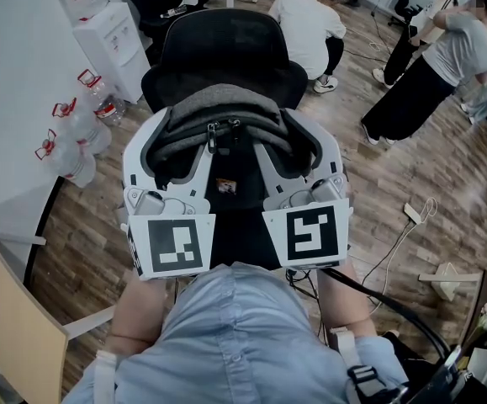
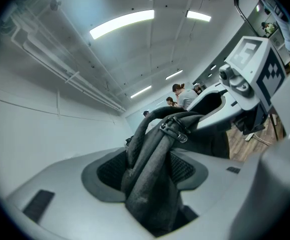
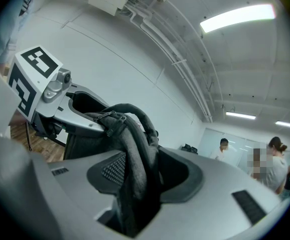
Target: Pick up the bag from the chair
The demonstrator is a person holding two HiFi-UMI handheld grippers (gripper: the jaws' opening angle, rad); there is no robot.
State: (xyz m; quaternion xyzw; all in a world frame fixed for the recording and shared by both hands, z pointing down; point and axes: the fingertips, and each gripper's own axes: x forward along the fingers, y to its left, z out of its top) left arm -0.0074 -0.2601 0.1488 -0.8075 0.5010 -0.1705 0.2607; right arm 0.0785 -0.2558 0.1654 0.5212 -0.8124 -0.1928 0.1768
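Left gripper [image 1: 180,146] clamped on grey bag [image 1: 218,108] fabric; right gripper [image 1: 289,146] likewise. Bag held between both, before black chair [image 1: 218,49] backrest. Black-white square markers on cubes. Water jug [image 1: 79,129] label print too small to read.

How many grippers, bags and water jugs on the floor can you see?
Grippers: 2, left gripper and right gripper
Bags: 1, grey bag
Water jugs on the floor: 3
Total: 6
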